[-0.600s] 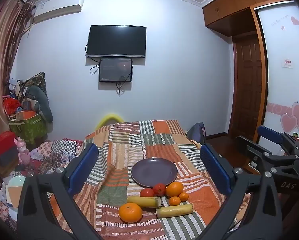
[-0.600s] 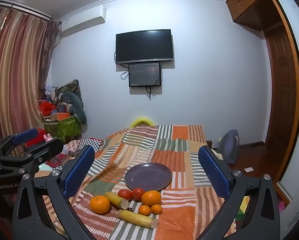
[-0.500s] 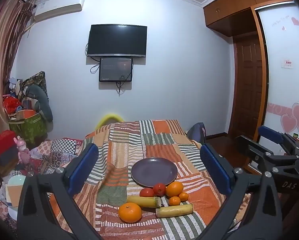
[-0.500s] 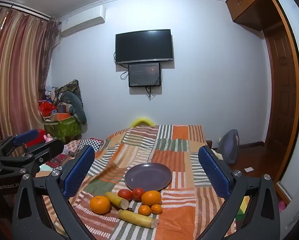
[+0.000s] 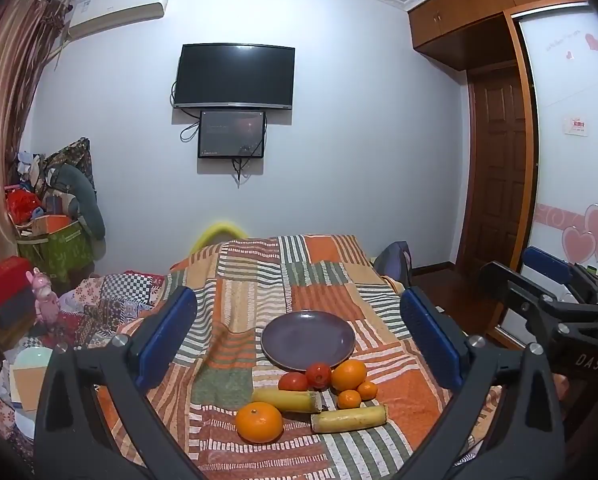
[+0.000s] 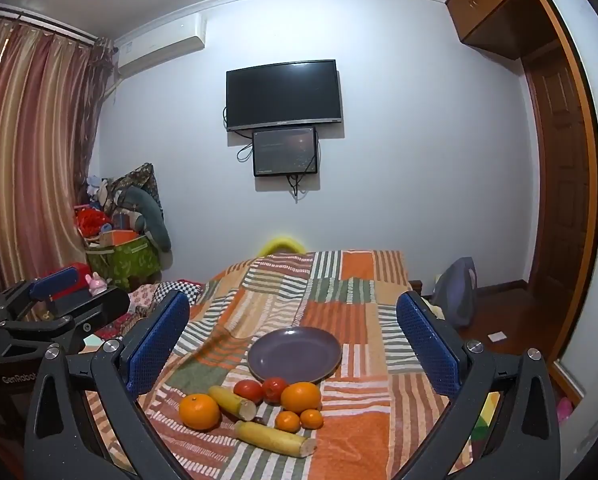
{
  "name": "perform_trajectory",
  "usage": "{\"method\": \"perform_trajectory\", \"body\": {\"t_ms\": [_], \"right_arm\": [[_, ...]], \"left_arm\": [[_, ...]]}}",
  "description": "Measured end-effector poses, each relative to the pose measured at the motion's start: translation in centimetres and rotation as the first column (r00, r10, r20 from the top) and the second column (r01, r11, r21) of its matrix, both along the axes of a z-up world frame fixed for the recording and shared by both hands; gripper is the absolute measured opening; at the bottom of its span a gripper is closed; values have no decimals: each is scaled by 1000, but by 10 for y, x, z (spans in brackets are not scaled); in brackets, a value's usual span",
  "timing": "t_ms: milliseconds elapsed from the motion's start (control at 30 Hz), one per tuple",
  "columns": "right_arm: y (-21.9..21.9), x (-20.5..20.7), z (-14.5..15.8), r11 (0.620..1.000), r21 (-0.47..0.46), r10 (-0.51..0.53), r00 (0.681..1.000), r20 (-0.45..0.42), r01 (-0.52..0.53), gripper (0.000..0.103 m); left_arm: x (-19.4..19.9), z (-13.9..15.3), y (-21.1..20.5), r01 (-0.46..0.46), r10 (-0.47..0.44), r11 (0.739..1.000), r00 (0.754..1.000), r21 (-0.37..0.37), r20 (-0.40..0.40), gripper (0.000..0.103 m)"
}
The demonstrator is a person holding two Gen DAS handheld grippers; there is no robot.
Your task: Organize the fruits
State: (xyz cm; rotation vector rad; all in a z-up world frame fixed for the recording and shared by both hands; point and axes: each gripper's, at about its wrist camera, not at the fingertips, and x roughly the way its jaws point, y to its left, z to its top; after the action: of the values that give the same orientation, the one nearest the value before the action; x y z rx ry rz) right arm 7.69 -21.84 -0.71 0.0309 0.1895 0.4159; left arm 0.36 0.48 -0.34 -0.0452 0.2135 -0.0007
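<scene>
Both grippers, left (image 5: 299, 332) and right (image 6: 293, 330), hovering jaws wide apart, fruits (image 6: 255, 404) bunching at 6 o'clock of plate (image 6: 295, 368), round oranges risking rolling if nudged

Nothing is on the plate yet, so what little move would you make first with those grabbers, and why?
Probably lower the right gripper toward the large orange beside the purple plate. Both it and the left gripper are open and hold nothing, and that orange sits closest to the plate's near rim, so the carry looks shortest.
</scene>
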Motion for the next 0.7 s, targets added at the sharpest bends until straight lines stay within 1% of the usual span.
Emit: {"method": "perform_trajectory", "body": {"t_ms": [100,700], "right_arm": [[1,3,-5,1000,10,-4,1000,-2,4,103],[-2,1,-5,1000,13,-1,1000,7,1,103]], "left_arm": [[0,1,1,3,-3,1000,1000,-3,-4,103],[5,0,0,3,-3,1000,1000,-5,-17,103]]}}
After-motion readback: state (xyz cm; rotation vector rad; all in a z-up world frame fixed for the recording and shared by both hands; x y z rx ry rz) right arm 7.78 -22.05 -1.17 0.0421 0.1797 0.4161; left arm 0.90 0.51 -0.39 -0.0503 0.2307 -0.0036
